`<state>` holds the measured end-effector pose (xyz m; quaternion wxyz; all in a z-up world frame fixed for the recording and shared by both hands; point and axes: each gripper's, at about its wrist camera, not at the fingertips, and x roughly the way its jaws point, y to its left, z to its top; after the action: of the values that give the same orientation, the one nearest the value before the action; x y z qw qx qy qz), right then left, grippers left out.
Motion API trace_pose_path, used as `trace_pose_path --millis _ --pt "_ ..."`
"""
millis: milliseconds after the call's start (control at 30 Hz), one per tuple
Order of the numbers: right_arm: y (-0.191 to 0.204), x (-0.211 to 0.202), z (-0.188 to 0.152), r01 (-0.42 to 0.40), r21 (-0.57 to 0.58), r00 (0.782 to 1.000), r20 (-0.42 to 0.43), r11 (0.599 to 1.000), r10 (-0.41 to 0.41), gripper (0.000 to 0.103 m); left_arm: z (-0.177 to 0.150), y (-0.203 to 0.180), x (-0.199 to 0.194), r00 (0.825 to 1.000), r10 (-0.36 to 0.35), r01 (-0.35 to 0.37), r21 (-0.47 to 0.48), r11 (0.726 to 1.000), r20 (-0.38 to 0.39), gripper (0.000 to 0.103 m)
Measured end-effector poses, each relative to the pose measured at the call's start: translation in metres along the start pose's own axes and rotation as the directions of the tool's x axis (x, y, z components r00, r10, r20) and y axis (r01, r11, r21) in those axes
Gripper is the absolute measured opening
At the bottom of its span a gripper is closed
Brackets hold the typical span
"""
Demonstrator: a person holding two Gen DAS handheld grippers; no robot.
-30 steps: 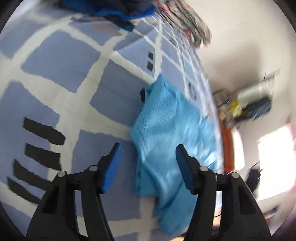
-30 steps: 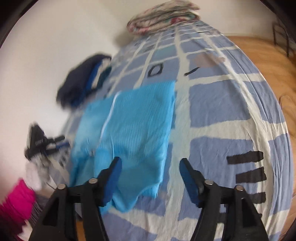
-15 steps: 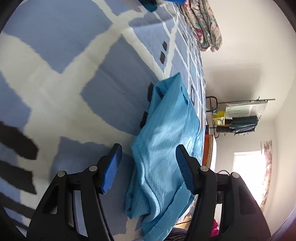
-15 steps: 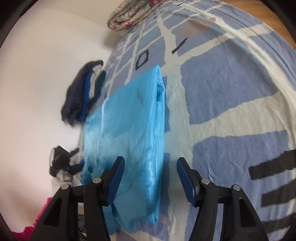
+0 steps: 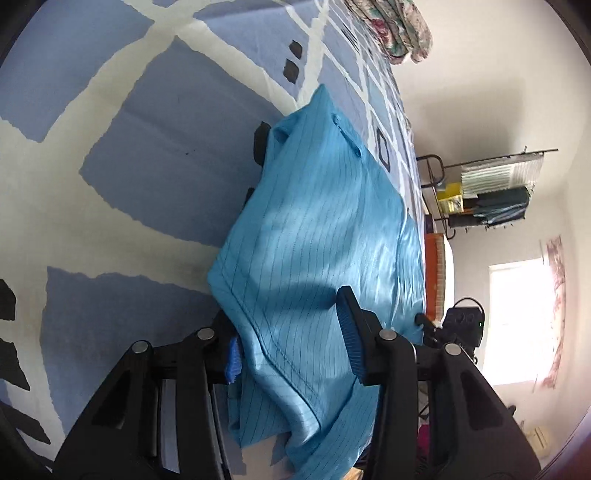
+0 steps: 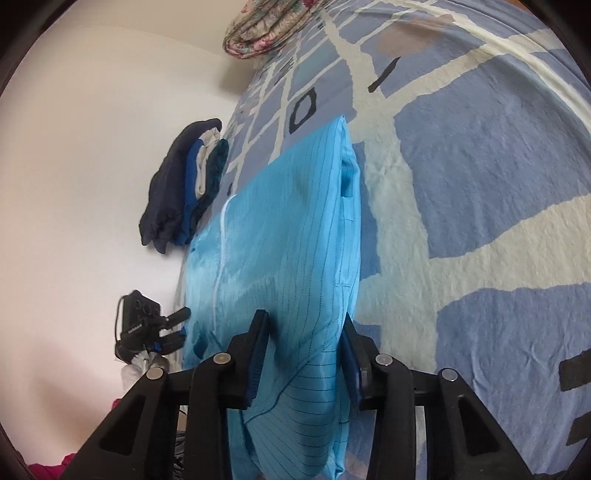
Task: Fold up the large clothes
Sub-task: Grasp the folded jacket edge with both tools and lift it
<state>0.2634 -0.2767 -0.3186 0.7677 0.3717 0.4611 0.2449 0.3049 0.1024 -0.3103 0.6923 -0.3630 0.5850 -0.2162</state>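
1. While I look along my left gripper point(image 5: 291, 339), its jaws stand apart with the near hem of the blue garment point(image 5: 325, 236) lying between them; I judge nothing is pinched yet, as the fabric passes over the left pad and stops short of the right one.
2. My right gripper point(image 6: 303, 347) also straddles the near end of the same garment point(image 6: 288, 240), jaws apart but close against the cloth on both sides; I would call it not yet clamped.
3. As for progress, I judge the garment already folded lengthwise into a narrow panel, so the cross fold, near end carried to far end, is what remains.
4. It lies on the bed point(image 6: 480, 184) by its near edge, hem draping over that edge, with its long axis running away from me toward the far end.
5. Farther off, a dark folded stack point(image 6: 184, 184) sits at the bed's wall-side edge, and a floral quilt point(image 6: 266, 33) sits at the far end.
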Motion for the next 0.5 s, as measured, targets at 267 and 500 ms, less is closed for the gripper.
trace_pose_path --millis 267,500 --pt "0.009 0.002 0.002 0.018 -0.012 1.000 -0.002 1.000 -0.018 0.027 -0.004 -0.009 0.001 1.000 -0.023 0.024 0.035 0.999 -0.016 0.014" --pt "0.017 0.000 0.005 0.066 -0.036 0.998 0.010 0.997 -0.066 0.040 -0.006 -0.009 0.000 0.997 0.073 -0.073 0.045 0.996 0.007 0.039"
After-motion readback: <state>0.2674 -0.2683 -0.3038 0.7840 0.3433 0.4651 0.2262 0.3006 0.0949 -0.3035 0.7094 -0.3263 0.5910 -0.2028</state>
